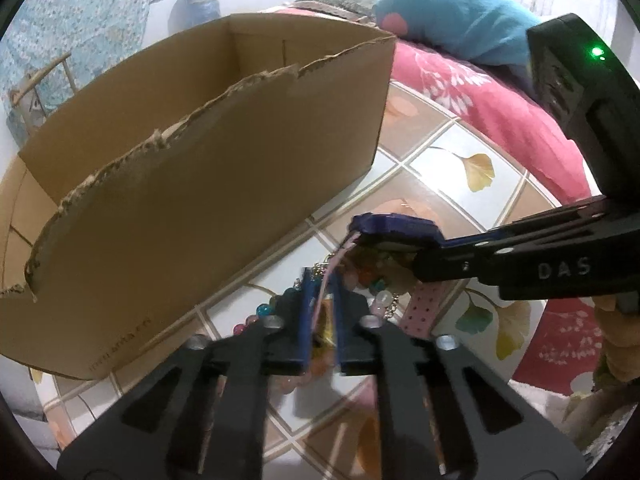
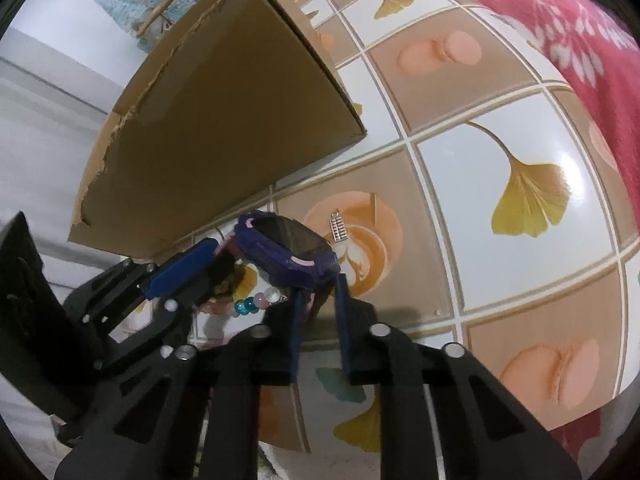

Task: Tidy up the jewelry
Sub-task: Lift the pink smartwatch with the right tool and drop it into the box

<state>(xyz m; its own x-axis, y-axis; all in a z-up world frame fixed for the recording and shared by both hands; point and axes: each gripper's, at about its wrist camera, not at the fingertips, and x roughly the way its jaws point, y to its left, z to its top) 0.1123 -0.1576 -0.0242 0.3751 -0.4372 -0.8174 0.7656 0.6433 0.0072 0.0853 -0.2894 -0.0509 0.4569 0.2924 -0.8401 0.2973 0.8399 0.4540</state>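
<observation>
A purple watch (image 2: 286,250) with a pink strap (image 1: 424,312) is held just above the patterned tabletop (image 2: 500,152). My right gripper (image 2: 319,286) is shut on the watch's near edge. It reaches in from the right in the left wrist view, right gripper (image 1: 400,248), clamped on the watch (image 1: 394,226). My left gripper (image 1: 322,280) is shut on the thin pink strap end between its blue pads, and it shows at the watch's left end, left gripper (image 2: 220,252). A bracelet of coloured beads (image 2: 250,304) lies under the watch, bracelet (image 1: 262,314).
An open cardboard box (image 1: 200,180) with torn rims stands on the table to the left, box (image 2: 224,120). A small silver charm (image 2: 338,230) lies just beyond the watch. A pink flowered blanket (image 1: 500,112) and a blue pillow (image 1: 452,20) border the table's far right.
</observation>
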